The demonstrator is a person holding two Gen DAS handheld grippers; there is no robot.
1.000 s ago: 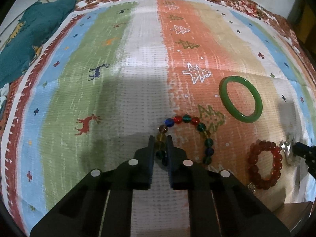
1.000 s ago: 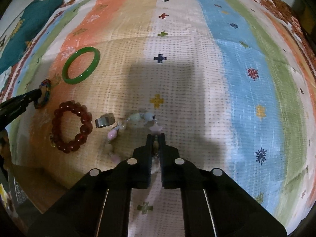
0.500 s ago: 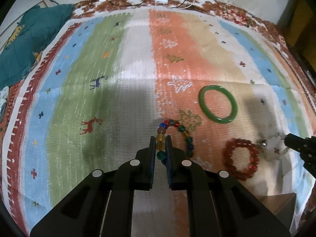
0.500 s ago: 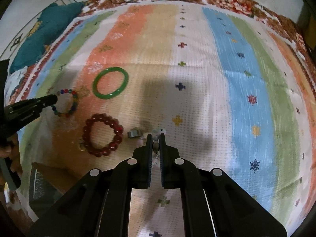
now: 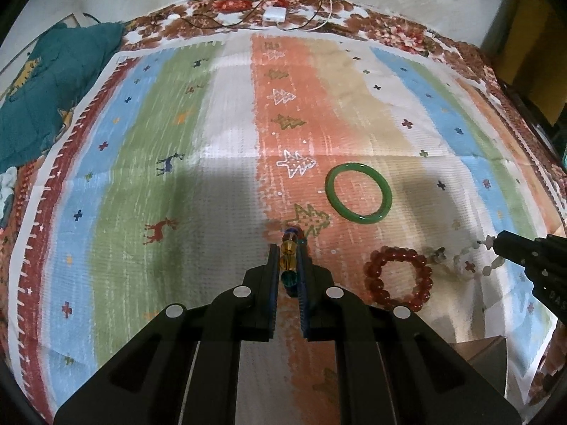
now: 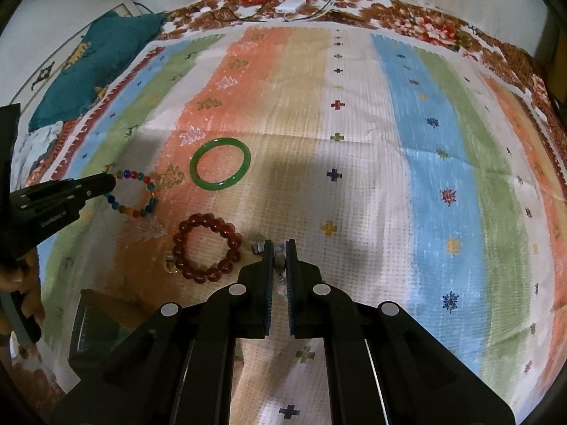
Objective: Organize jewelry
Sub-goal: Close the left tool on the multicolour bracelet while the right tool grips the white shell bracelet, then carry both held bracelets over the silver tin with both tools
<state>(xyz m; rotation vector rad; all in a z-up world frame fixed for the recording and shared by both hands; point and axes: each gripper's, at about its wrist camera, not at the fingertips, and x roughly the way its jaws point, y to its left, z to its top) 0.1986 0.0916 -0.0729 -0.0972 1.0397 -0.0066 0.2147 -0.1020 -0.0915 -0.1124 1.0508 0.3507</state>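
Observation:
My left gripper (image 5: 287, 248) is shut on a multicoloured bead bracelet (image 5: 288, 260), which hangs from it above the striped cloth; the bracelet also shows in the right wrist view (image 6: 136, 193). My right gripper (image 6: 279, 246) is shut on a pale pink bead bracelet (image 6: 280, 262), seen from the left wrist view (image 5: 476, 258) dangling from it. A green bangle (image 5: 358, 193) (image 6: 220, 163) and a dark red bead bracelet (image 5: 398, 278) (image 6: 207, 248) lie flat on the cloth. A small silver ring (image 6: 258, 247) lies beside the red bracelet.
A striped patterned cloth (image 5: 212, 163) covers the bed. A teal blanket (image 5: 46, 88) lies at the far left. A white charger with cables (image 5: 274, 12) sits at the far edge. A dark box (image 6: 95, 329) stands at the near left edge.
Both grippers have risen from the cloth, each lifting its bracelet with it. The multicoloured bracelet now hangs edge-on in the left jaws. The scene looks smaller and farther.

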